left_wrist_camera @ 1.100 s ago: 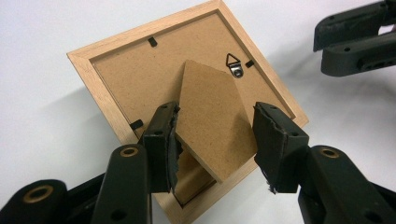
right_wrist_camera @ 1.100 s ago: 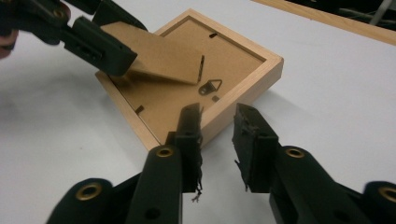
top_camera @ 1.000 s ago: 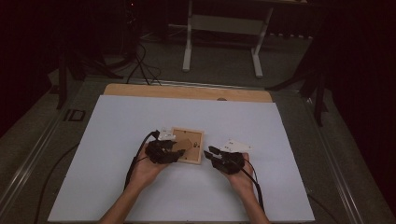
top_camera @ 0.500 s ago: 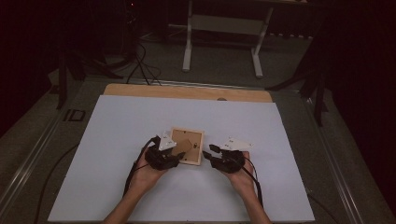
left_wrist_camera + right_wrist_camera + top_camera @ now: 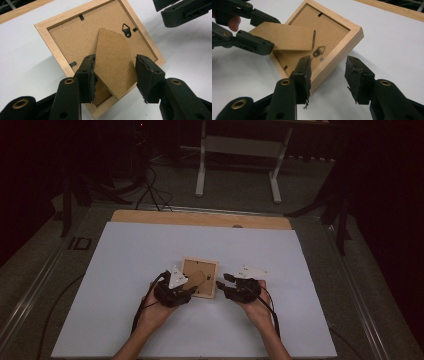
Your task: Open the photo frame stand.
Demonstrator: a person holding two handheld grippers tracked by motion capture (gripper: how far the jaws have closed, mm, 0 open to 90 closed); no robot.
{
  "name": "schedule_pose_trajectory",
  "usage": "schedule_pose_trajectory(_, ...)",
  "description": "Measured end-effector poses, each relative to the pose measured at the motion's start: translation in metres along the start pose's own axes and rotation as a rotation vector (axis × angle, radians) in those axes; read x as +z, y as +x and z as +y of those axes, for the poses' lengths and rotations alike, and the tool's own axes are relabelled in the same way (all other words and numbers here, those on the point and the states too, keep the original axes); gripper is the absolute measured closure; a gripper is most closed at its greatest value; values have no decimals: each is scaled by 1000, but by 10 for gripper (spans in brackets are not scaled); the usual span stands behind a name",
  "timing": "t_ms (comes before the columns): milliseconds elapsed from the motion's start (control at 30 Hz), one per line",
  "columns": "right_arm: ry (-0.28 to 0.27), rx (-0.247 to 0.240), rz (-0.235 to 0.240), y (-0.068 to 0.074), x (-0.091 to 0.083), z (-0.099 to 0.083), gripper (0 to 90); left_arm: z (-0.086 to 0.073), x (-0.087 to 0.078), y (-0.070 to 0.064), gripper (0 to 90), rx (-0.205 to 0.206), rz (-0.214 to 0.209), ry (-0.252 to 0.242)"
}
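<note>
A wooden picture frame [image 5: 199, 277] lies face down near the middle of the white table [image 5: 125, 255], its brown backing board up. Its easel stand [image 5: 115, 65] is lifted off the backing at an angle. The left gripper [image 5: 115, 75] sits at the frame's near-left corner with its jaws spread on either side of that stand, one at each edge; whether they touch it I cannot tell. The right gripper [image 5: 328, 75] is just beside the frame's right corner, jaws spread and empty, one jaw over the wooden rim, the other over bare table
</note>
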State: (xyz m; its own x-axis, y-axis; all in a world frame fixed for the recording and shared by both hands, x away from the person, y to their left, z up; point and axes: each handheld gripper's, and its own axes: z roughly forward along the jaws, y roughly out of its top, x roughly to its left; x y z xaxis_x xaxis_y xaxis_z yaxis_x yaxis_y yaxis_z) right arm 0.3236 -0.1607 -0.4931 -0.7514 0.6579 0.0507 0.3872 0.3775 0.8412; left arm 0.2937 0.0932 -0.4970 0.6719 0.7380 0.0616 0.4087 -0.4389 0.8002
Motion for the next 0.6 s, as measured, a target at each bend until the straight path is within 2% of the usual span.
schedule_pose_trajectory(400,40,21,0,-6,16,22,481,-7,-1,-3,529,23,17,-22)
schedule_pose_trajectory(500,47,46,30,-11,22,26,435,-10,0,-3,528,22,19,-23)
schedule_pose_trajectory(600,55,60,35,-15,24,27,419,-10,0,-3,527,26,20,-26)
